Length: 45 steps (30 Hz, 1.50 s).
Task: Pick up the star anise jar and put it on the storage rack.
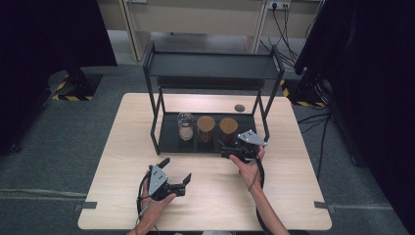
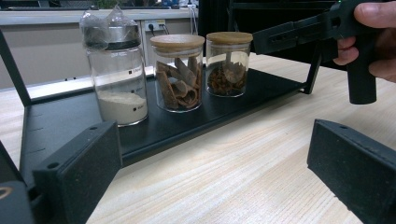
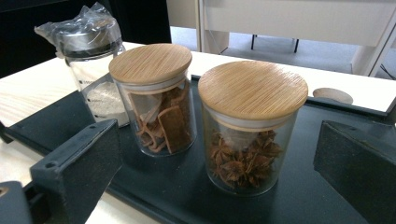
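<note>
The jaws of the right gripper (image 1: 228, 152) stand wide apart with nothing between them, and in the right gripper view they frame the star anise jar (image 3: 250, 130) directly ahead: the jar sits between the two black pads but farther forward, so no pad touches the glass yet. This jar stands upright on the lower shelf (image 3: 308, 196) of the black rack (image 1: 210, 66), with its long axis vertical and its bamboo lid (image 3: 252, 89) closed on top. It is the right one in a row of three; the cinnamon jar (image 3: 161, 109) stands just beside it on the left, with a narrow gap between them, and the powder jar (image 3: 95, 81) with plastic wrap over its cap is at the far end of the row. From this I judge that the coming move is a straight push forward, and the left pad must enter the narrow gap without knocking the cinnamon jar. The left gripper (image 1: 178, 177) rests lower on the bench (image 1: 293, 196), its jaws also wide apart and empty, well apart from the rack. The right hand (image 1: 247, 169) is clearly the nearer one.
</note>
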Each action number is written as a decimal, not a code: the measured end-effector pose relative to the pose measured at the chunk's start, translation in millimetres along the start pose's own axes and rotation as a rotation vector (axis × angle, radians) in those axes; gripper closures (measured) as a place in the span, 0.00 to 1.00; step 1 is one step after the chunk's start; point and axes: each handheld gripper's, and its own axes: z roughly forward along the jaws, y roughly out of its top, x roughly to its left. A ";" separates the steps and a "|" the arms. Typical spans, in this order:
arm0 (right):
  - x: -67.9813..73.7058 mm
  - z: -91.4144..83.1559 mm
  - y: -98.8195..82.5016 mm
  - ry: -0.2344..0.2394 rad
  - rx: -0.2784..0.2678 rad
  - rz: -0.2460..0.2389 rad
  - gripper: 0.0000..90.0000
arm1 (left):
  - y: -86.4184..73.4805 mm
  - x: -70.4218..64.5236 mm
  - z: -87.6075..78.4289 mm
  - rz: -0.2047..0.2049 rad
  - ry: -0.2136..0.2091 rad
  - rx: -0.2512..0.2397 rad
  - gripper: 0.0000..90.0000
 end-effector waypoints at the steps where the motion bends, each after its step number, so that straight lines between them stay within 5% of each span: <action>1: 0.1 -0.5 -0.6 -0.001 0.001 0.001 0.02 | -0.1 0.0 0.0 0.000 0.000 0.000 0.03; 45: 11.0 -24.9 -18.7 0.030 -0.020 0.009 0.02 | -0.1 0.0 -0.1 0.000 -0.002 -0.002 0.03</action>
